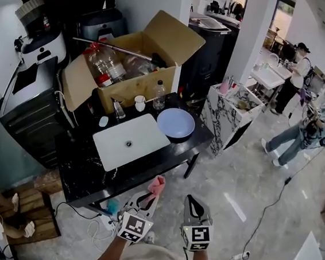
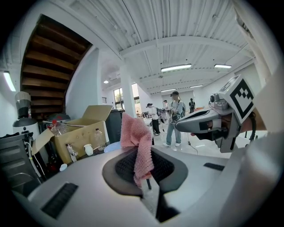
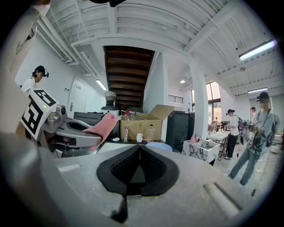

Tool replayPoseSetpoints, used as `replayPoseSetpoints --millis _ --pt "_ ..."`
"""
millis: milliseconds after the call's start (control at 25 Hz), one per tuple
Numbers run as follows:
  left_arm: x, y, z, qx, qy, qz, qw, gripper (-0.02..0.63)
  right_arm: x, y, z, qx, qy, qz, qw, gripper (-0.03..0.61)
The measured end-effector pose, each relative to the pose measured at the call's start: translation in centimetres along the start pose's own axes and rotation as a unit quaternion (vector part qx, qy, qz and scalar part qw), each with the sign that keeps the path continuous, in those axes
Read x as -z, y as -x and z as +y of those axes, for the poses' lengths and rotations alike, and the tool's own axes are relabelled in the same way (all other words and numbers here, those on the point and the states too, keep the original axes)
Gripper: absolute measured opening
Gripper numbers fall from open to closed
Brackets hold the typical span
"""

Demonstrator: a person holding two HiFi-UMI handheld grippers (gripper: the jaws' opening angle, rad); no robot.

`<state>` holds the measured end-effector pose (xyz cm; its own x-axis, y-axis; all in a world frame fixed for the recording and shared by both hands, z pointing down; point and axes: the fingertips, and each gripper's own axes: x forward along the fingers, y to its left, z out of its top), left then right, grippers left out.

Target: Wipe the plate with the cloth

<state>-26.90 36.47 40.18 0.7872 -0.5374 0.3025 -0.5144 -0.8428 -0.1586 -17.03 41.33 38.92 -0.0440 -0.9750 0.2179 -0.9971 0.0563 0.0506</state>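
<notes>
- The white basin is set into the black table, with the cardboard box behind it at 12 o'clock.
- The left gripper is clamped on the pink cloth. In the left gripper view the cloth stands up out of the pinched jaws and one flap hangs down over them. It is held off the table, short of the near edge.
- The blue plate lies flat on the table, just beside the basin at its 2 o'clock. It sits at roughly 12 o'clock from both grippers and well apart from them, with nothing on it.
- The right gripper hangs beside the left one, jaws pressed together on nothing.
- Step in hand, as I judge it: the cloth is picked up and the approach is under way, with no wiping yet.
- The next move probably calls for carrying the cloth forward over the table edge, lowering its loose flap onto the plate and rubbing. The right gripper may need to steady the rim so the plate does not slide.
</notes>
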Motion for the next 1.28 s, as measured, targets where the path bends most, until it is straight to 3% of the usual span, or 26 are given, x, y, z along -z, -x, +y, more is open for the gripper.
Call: replayPoseSetpoints --millis 680,1280 --pt "-0.3 -6.1 5.0 0.027 0.001 -0.005 0.9996 0.034 -0.3 -6.9 -2.1 0.028 -0.005 0.014 0.999 0.006" --pt "-2.3 -15.3 8.1 -0.018 0.008 0.011 0.9997 0.034 -1.3 -15.5 -9.6 -0.016 -0.002 0.009 1.0 0.006"
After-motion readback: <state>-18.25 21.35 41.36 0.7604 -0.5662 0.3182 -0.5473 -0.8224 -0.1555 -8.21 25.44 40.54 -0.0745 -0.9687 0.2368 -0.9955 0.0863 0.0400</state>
